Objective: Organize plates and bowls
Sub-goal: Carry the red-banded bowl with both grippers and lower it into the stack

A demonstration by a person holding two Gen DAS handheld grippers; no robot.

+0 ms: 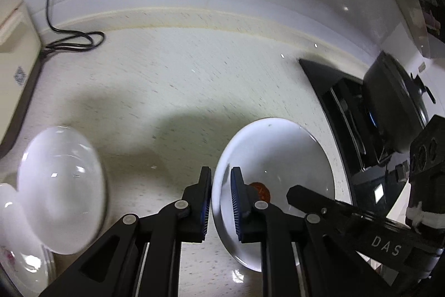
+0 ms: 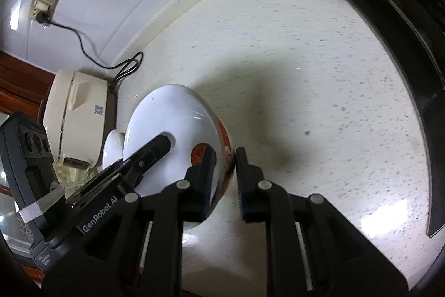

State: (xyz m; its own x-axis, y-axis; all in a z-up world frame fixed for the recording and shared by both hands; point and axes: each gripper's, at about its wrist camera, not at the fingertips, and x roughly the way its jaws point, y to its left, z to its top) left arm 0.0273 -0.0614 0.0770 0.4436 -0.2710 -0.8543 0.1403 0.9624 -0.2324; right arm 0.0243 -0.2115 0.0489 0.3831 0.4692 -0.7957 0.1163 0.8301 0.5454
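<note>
Bowl of glossy white ceramic with an orange-red emblem (image 1: 278, 174), held above the counter by both grippers: left gripper (image 1: 221, 202) clamped on its rim at nine o'clock, right gripper (image 2: 226, 171) clamped on the rim at three o'clock. Advisably, both hands should move together, keeping the bowl level. Speckled cream stone countertop (image 2: 319, 74); white wall behind, black power cord (image 1: 69, 32) at ten o'clock.
</note>
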